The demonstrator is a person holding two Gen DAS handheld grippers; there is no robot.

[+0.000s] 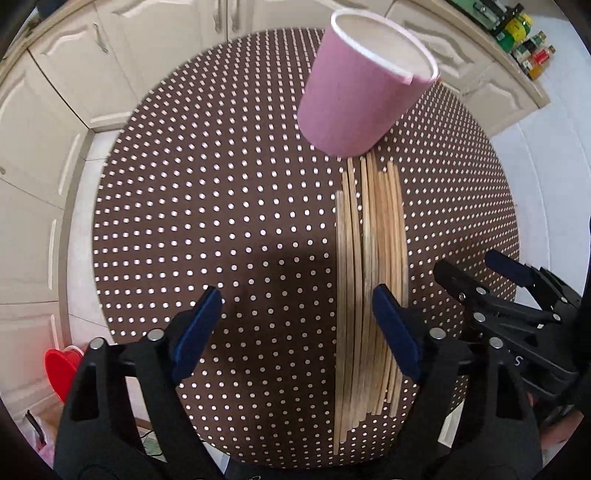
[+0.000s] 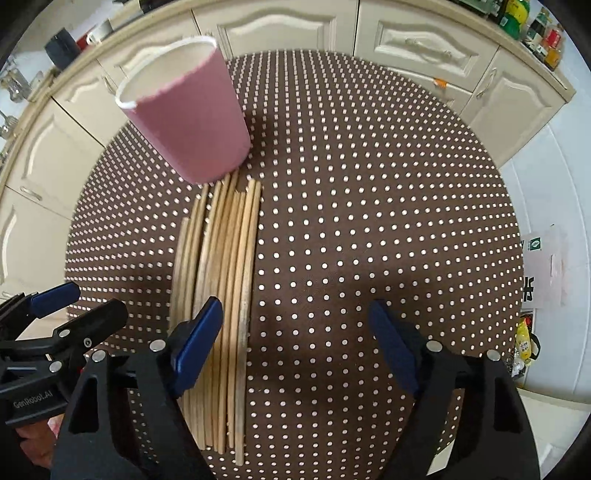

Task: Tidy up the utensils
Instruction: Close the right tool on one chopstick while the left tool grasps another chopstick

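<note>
Several long wooden sticks [image 1: 369, 240] [image 2: 221, 251] lie side by side in a bundle on the round brown dotted table [image 1: 221, 184] [image 2: 369, 184]. An upright pink paper cup [image 1: 354, 92] [image 2: 192, 118] with a white rim stands at their far ends, touching or nearly touching them. My left gripper [image 1: 297, 295] [image 2: 98, 297] is open above the table, and its right blue pad hangs over the bundle. My right gripper [image 2: 295, 302] [image 1: 467, 262] is open beside it, its left blue pad over the same sticks. Nothing is held by either.
Cream kitchen cabinets [image 2: 280, 26] curve round the far side of the table. A red heart-shaped container [image 1: 61, 365] sits low at the left. Bottles and boxes [image 1: 524, 40] crowd the counter at the top right. Papers and packets [image 2: 543, 269] lie off the table's right edge.
</note>
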